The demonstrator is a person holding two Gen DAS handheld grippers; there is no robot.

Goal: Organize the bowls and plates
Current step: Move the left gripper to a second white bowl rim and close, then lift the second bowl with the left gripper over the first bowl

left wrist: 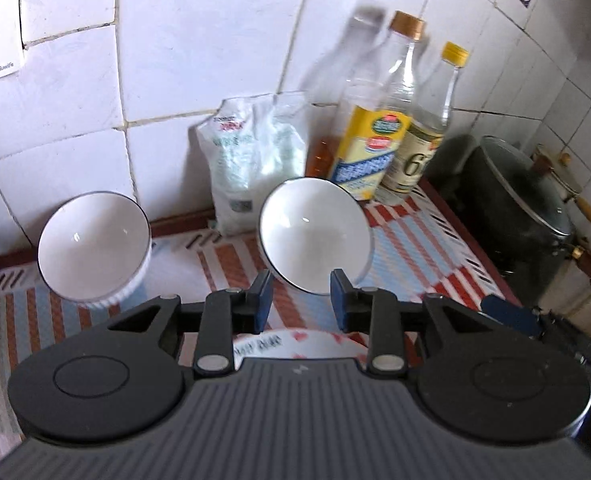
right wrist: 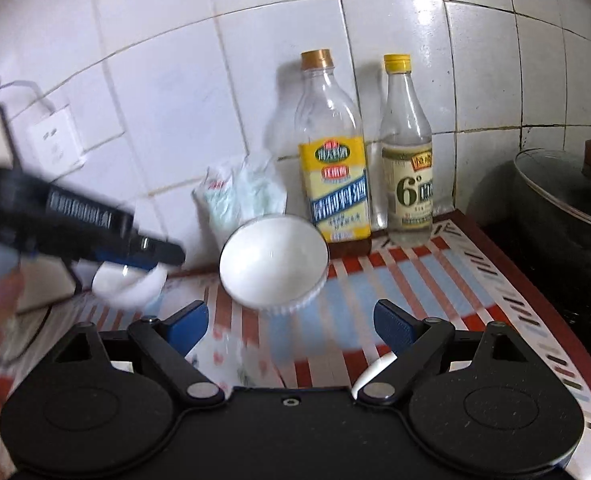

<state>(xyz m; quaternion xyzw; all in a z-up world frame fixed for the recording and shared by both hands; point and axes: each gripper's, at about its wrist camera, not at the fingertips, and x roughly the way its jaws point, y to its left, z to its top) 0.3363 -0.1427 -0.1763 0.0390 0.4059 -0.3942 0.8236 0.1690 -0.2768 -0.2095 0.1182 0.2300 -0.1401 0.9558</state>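
In the left wrist view two white bowls with dark rims stand on the striped mat: one at the left, one in the middle. My left gripper is open and empty, just short of the middle bowl's near rim. A plate with red hearts lies under its fingers. In the right wrist view my right gripper is open and empty, just in front of the middle bowl. The left gripper's body is blurred above the left bowl. A white plate edge shows under the right finger.
A white bag, two labelled bottles and a small amber bottle stand against the tiled wall behind the bowls. A dark lidded pot sits at the right, off the mat. A wall socket is at the left.
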